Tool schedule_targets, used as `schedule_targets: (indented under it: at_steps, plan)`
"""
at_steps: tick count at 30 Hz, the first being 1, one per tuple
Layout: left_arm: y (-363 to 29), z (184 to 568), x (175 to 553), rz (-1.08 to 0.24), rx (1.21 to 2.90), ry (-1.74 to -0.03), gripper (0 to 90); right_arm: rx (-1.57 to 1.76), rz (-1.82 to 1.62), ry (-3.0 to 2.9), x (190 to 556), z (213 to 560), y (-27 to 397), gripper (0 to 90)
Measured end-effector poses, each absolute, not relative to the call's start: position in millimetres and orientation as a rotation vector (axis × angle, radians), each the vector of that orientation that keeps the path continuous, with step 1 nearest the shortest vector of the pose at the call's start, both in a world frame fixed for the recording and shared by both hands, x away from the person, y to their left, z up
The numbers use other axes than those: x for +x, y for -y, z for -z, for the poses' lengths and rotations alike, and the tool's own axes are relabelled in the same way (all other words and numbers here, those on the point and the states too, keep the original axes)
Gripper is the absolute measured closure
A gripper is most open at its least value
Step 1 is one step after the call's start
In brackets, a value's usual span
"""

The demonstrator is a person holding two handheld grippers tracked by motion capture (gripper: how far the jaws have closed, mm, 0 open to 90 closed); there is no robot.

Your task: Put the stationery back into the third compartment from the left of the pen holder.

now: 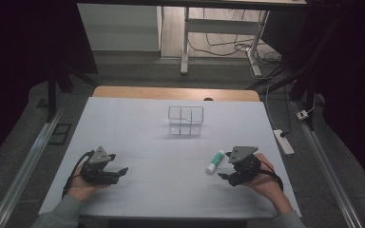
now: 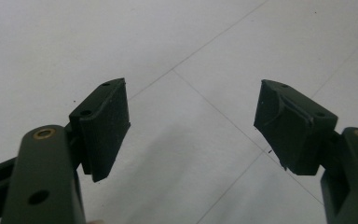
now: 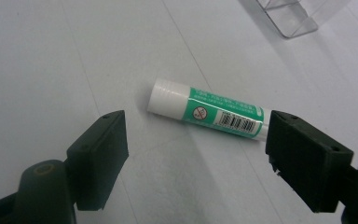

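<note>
Nearest, at seven o'clock on the white table [image 1: 171, 190], the left gripper [image 2: 192, 123] rests with jaws spread wide over bare surface; at five o'clock the right gripper [image 3: 196, 158] also stands spread, holding nothing. Just beyond its jaws lies the glue stick [image 3: 207, 111], a smooth round cylinder, green label and white cap, flat on its side; a round body on a slick matte sheet could roll off if one hard black pad nudges it first, or squirt out of an off-centre pinch. Farther, at twelve o'clock, the clear plastic divided box [image 1: 186, 120] looks light and rigid, easily shoved.
</note>
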State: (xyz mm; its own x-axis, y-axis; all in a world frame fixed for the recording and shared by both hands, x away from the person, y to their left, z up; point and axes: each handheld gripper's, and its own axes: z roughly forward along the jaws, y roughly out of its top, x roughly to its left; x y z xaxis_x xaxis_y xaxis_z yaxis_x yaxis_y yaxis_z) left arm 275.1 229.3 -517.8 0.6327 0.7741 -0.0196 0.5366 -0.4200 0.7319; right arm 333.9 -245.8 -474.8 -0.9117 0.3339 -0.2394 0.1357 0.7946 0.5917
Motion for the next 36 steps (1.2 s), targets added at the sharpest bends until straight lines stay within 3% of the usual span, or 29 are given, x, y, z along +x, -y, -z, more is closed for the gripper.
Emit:
schedule_targets:
  at_steps: [36]
  plan:
    - [-227, 525, 278, -0.328, 2.167, -0.993, 25.8, -0.128, -0.474, -2.865, 363, 470, 197, 30.9]
